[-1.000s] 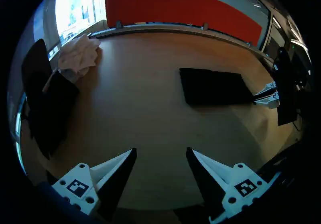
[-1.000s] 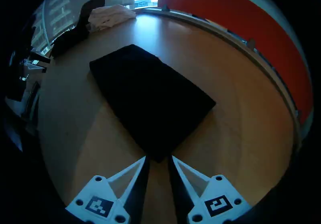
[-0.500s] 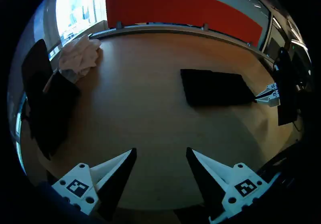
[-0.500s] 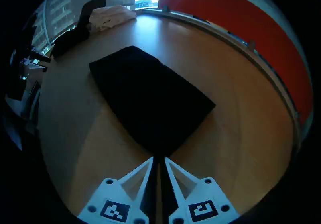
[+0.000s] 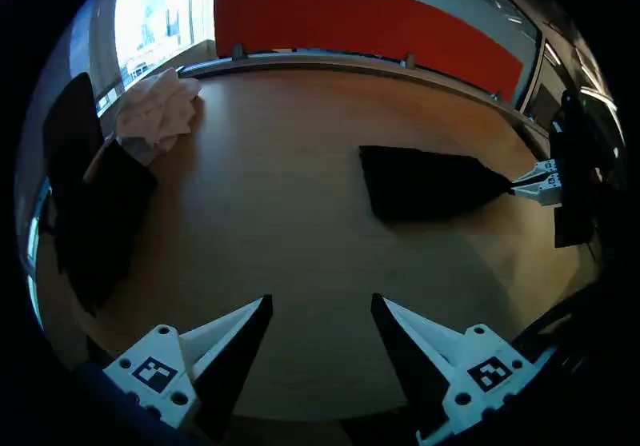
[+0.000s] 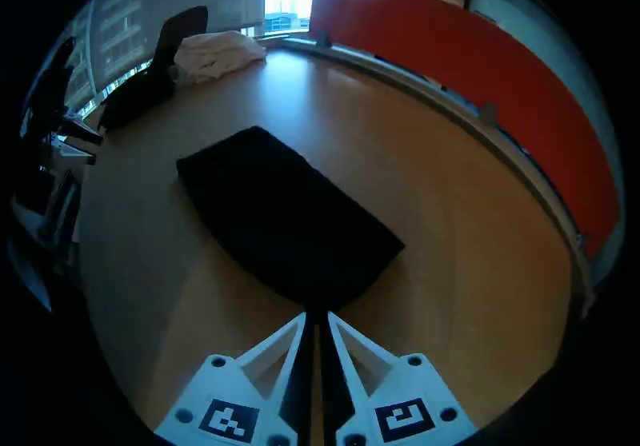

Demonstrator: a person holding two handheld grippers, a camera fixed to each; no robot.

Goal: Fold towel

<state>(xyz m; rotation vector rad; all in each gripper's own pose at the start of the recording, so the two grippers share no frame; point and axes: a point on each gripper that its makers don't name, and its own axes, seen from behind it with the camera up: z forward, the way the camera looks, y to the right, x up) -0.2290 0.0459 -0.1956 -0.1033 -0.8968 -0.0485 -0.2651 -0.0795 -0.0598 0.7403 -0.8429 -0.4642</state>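
**Right tool [image 6: 317, 318] pinches a corner of the black towel [image 6: 280, 218]**

The black towel lies on a big wooden worktop [image 6: 448, 206]. It is folded into a flat, long shape. In the right gripper view, its near corner goes in between the two white fingers of the right tool. The fingers are almost together and squeeze that corner.

In the left gripper view, the towel [image 5: 424, 182] is far off on the right side of the worktop [image 5: 280, 190]. Its right corner is pulled into a point, and the right tool [image 5: 536, 186] holds that point. The corner looks lifted a little, while the rest of the towel lies flat.

The left tool [image 5: 320, 298] is over the near part of the worktop, well apart from the towel. Its fingers are spread wide and hold nothing.

A pile of white cloths [image 5: 156, 110] sits at the far left of the worktop, just beside a black chair [image 5: 88, 198]. A long red board [image 5: 360, 22] stands along the far edge. A bright window [image 5: 152, 14] is at the far left.
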